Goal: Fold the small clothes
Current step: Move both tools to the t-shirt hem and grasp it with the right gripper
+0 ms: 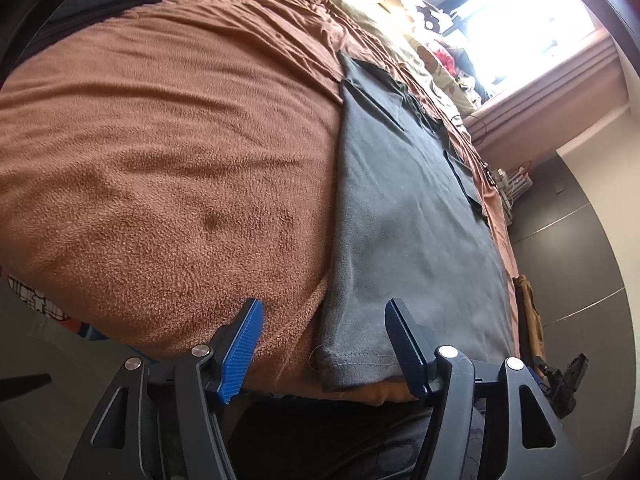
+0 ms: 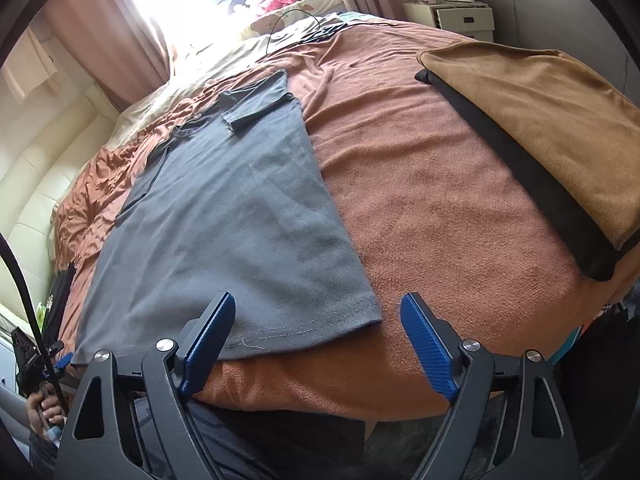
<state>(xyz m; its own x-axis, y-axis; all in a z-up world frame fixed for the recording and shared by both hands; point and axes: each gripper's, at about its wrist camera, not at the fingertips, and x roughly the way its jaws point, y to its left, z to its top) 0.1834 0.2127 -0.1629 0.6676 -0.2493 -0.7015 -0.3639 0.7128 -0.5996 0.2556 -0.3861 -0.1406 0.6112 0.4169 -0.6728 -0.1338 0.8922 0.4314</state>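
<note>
Already narrowed, the grey T-shirt (image 2: 224, 220) lies on the brown blanket (image 1: 160, 160); left gripper (image 1: 324, 320) and right gripper (image 2: 318, 316) gape wide (both empty), so pinching fleece could drag it askew.

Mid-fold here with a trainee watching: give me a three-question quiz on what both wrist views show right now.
1. True or false: the left gripper is clamped on the grey T-shirt.
2. Multiple choice: the T-shirt's sleeves are (a) spread out flat, (b) folded in over the body, (c) hanging off the bed.
3. Short answer: what lies on the brown blanket to the right of the shirt, seen from the right gripper?

Key: 1 false, both grippers are open and empty. 2 b. 3 A tan garment stacked on a black one.
</note>
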